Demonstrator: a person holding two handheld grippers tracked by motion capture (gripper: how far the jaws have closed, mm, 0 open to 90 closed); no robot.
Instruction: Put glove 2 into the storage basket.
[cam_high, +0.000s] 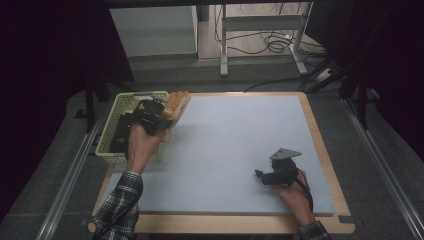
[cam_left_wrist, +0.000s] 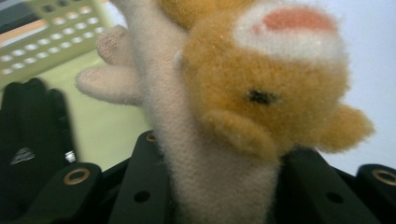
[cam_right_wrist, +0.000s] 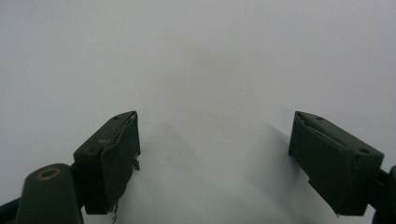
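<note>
So there was one pale yellow-green plastic basket (cam_high: 110, 121) sitting at the left edge of the table (cam_high: 320, 145), the kind with perforated walls, and from the left gripper view I could make out a black glove (cam_left_wrist: 32, 140) lying down on its floor. Couldn't tell what else was in there, it was pretty dark in the high view. Count-wise: one basket, one glove that I could see, one plush toy (cam_left_wrist: 243, 93), two grippers. The toy was an orange and cream stuffed animal with a pink patch on white and a little black eye, and the left gripper (cam_high: 150, 116) had it pinched tight by its cream-coloured body, jaws clamped in on either side of the fabric. It was held up off the surface right over the basket's near right corner, where the basket meets the grey mat (cam_high: 235, 150), with the orange end poking out past the gripper toward the mat. The right gripper (cam_high: 278, 172) was well apart from all that, resting low over the mat on the right side, jaws spread wide with nothing between them, just bare grey surface.
</note>
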